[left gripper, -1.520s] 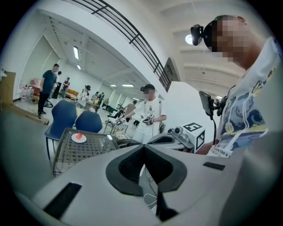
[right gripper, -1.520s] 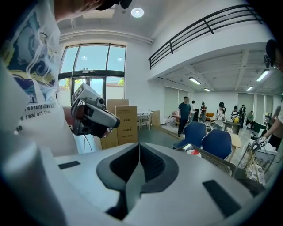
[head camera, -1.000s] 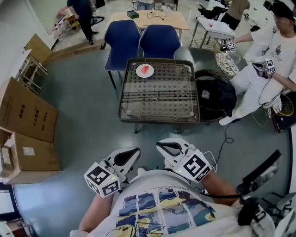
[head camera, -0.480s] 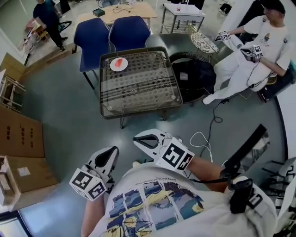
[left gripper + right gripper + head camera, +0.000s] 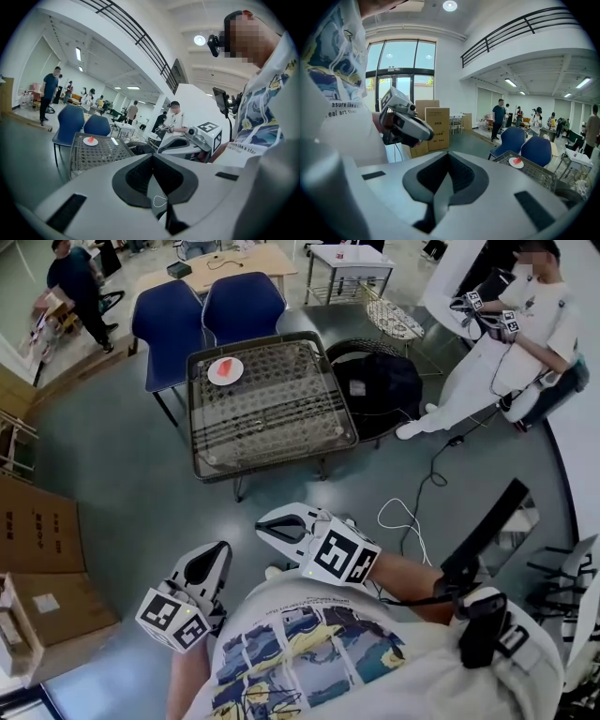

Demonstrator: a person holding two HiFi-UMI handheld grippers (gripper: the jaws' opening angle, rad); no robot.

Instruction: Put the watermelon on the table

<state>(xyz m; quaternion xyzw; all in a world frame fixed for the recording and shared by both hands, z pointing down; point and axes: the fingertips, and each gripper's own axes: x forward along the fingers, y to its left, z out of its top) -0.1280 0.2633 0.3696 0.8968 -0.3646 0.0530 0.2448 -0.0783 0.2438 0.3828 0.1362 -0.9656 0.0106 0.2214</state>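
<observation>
In the head view, the square glass-topped table with a dark metal frame (image 5: 281, 404) stands across the grey floor from me, well away from both tools. A red watermelon slice (image 5: 223, 367) lies on a small white round plate (image 5: 232, 374) near the table's far left corner. Two blue padded chairs (image 5: 242, 304) are drawn up just behind that side. A black bag (image 5: 380, 388) sits right of the table, and a seated person in white clothes (image 5: 511, 348) is beyond it. Brown cardboard boxes (image 5: 37, 521) are stacked at the left. The left gripper (image 5: 217, 554) and the right gripper (image 5: 272, 523) are both held low and close to my operator's body, side by side. A thin white cable (image 5: 405, 519) loops on the floor just right of them.

In the left gripper view, the two jaws meet at their tips and nothing sits between the dark pads. The table with the plate and slice shows small at the left, well off, and the right gripper is close by at the right.

In the right gripper view, the jaws are likewise pressed together and empty. The plate with the slice shows far off at the right on the table's corner, and the left gripper is near at the left.
</observation>
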